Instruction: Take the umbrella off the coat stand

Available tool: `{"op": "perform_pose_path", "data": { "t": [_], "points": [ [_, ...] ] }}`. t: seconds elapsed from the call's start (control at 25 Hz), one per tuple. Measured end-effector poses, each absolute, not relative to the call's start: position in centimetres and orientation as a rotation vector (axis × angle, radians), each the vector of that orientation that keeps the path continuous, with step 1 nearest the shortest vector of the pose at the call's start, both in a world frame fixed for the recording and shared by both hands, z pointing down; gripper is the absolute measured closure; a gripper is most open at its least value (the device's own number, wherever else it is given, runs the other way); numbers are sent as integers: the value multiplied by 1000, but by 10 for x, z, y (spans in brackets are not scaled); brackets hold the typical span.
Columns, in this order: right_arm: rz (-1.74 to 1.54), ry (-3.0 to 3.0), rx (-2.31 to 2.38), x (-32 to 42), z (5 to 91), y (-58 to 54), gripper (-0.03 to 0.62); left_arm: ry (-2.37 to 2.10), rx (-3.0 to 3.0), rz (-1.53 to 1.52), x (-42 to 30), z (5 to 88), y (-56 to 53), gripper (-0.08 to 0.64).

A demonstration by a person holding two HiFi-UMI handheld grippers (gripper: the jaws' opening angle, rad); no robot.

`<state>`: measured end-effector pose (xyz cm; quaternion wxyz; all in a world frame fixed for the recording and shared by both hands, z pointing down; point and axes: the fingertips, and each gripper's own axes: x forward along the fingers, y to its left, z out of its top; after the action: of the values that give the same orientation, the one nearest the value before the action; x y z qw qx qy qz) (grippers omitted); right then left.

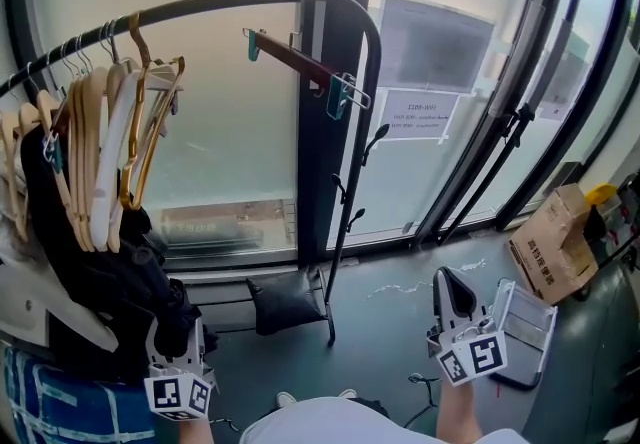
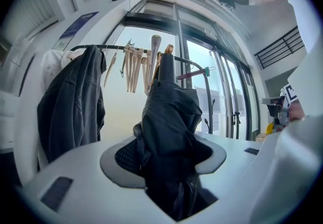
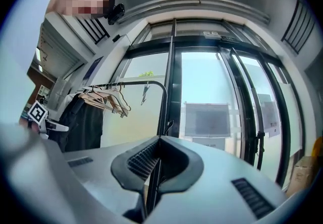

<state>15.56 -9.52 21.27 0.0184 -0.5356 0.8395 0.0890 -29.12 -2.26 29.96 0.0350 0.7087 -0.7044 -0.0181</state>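
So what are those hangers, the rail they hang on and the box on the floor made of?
Hangers: they look like pale wood with a smooth finish, going by their tan colour.
Rail: probably metal tube with a dark, slightly glossy coat; it is thin and bent in a curve.
Box: plain brown cardboard, matt, with folded flaps.

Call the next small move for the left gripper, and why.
Probably ease the umbrella back, away from the rail, without loosening the grip. The left gripper is shut on its dark folded canopy, whose top reaches up among the hangers, with the jacket close beside it. I can't tell whether it is hooked up there, so go slowly.
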Motion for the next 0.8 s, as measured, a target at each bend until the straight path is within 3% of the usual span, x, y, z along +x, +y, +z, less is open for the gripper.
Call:
{"op": "perform_pose_path", "data": {
  "t": [0.8],
  "points": [
    [319,2537,-1703,177,203,-81,574,-2226,2115,-146,-286,291,4,313]
  ]
}}
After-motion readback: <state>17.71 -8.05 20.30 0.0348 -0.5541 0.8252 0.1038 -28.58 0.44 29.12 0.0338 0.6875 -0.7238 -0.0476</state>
